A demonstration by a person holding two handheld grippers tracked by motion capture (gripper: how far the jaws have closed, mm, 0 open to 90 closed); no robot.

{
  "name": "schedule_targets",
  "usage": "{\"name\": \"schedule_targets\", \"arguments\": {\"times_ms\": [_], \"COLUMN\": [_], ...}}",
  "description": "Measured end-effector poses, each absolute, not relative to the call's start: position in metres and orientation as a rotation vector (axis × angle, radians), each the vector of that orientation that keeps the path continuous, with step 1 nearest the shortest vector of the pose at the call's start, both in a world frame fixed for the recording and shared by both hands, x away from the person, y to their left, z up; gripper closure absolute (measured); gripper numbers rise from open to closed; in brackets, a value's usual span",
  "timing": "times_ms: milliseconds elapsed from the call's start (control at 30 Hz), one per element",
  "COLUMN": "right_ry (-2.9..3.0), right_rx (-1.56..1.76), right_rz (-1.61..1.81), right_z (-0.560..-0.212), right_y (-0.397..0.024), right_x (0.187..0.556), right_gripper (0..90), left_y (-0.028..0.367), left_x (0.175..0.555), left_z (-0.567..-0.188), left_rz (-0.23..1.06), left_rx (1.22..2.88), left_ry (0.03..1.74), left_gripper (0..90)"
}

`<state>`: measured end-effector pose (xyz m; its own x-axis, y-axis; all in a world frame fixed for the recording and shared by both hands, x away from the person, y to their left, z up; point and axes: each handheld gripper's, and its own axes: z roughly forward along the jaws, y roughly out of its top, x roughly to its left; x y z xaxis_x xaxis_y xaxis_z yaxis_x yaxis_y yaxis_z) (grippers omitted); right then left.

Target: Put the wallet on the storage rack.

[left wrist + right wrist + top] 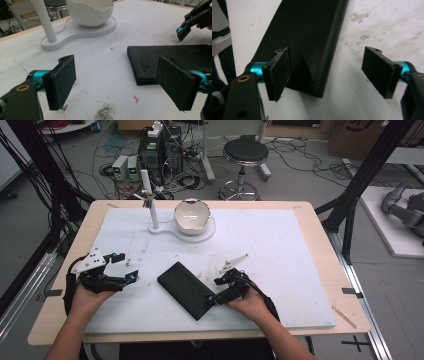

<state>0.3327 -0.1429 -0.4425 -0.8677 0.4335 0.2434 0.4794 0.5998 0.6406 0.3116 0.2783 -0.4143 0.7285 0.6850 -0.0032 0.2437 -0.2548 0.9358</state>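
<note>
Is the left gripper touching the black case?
Apart. High view shows bare white mat between the left gripper and the case.

No text, label, brand, number or sign can be read anywhere

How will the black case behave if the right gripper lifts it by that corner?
The black case looks flat and straight-edged, so probably stiff, not floppy. Its grained leather-like surface should grip the fingers reasonably. Lying flat, it would likely slide rather than roll or tip.

Grey floor w/ tangled cables; black round stool behind wooden table. Equipment boxes at back, black frame posts rt, cardboard box far corner.
</note>
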Motion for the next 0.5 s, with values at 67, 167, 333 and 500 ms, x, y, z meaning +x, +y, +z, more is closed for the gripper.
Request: {"name": "schedule_targets", "arguments": {"times_ms": [67,167,333,500], "right_ry": [-2.747,-2.717,-2.711,-2.7], "right_rx": [-0.779,-0.749,-0.706,-0.729], "right_rz": [-1.123,-1.12,-1.127,-1.12], "right_z": [-0.4435,-0.4438,-0.445,-0.4449], "right_y": [-0.1409,-0.1406,-0.1378,-0.1377], "right_x": [0.3315,0.3307,0.3279,0.3269], "right_gripper": [26.8,31.7,37.3,39.6], "left_y": [0.2785,0.2781,0.2767,0.2759], "left_x": [0.3116,0.3118,0.3118,0.3113], "left_z": [-0.4141,-0.4142,-0.4144,-0.414], "left_rz": [0.497,0.495,0.492,0.492], "left_rx": [1.824,1.826,1.827,1.828], "left_ry": [0.724,0.719,0.716,0.712], "left_gripper": [17.3,17.3,17.3,17.3]}}
